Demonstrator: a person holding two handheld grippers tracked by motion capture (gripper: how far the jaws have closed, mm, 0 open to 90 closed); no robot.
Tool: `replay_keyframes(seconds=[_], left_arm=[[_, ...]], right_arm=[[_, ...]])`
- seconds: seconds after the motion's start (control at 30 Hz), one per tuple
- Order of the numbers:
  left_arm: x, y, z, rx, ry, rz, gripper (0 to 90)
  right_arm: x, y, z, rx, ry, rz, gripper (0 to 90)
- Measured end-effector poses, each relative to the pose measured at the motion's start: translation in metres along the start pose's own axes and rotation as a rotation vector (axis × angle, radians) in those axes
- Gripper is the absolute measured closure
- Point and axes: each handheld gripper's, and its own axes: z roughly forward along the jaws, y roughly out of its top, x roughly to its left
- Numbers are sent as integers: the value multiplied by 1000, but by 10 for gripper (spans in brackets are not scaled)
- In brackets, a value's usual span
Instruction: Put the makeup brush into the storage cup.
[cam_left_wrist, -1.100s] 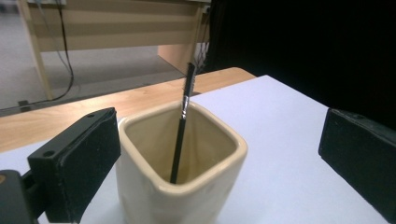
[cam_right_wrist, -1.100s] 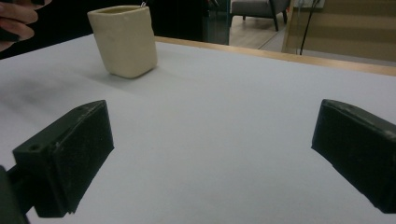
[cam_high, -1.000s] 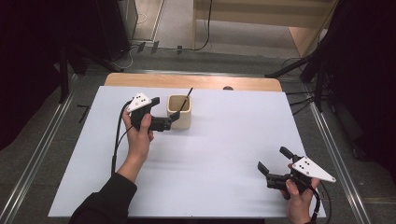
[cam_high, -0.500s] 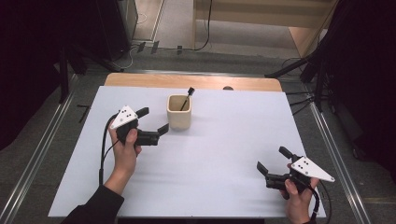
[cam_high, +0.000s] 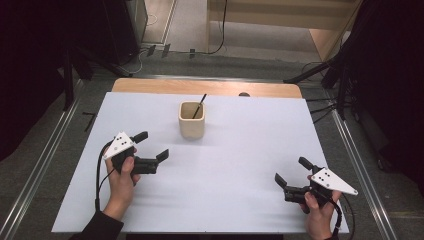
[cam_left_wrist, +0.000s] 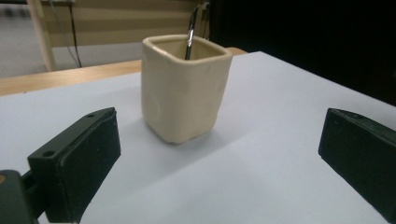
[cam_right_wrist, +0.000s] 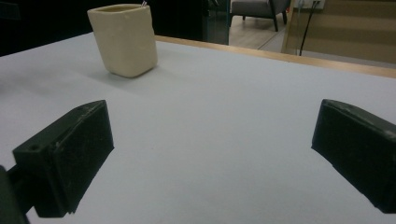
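A cream square cup (cam_high: 192, 120) stands upright on the white table (cam_high: 240, 150), back of centre, with a thin dark pen (cam_high: 199, 106) leaning inside it. In the left gripper view the cup (cam_left_wrist: 182, 87) stands just ahead, the pen (cam_left_wrist: 190, 32) rising from it. My left gripper (cam_high: 152, 146) is open, low over the table to the cup's front left, its jaws empty. My right gripper (cam_high: 294, 172) is open near the front right corner, also empty. The right gripper view has the cup (cam_right_wrist: 124, 38) far off at the upper left.
A wooden strip (cam_high: 210, 87) borders the table's far edge, with a small dark knob (cam_high: 244, 94) on it. Metal rails (cam_high: 45, 150) run along both sides. Cables and dark stands lie on the floor behind.
My left gripper has drawn back from the cup toward the front left, open the whole time. The pen stays in the cup. The right gripper has not moved.
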Motion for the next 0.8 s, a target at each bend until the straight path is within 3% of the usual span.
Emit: replay_keyframes(seconds=[0.4,0.8], left_arm=[[2,-17,-29,5,38,-3,0],[1,-23,-51,-9,33,-2,0]], right_arm=[[0,0,1,4,0,-8,0],[0,-1,0,5,-1,-9,0]])
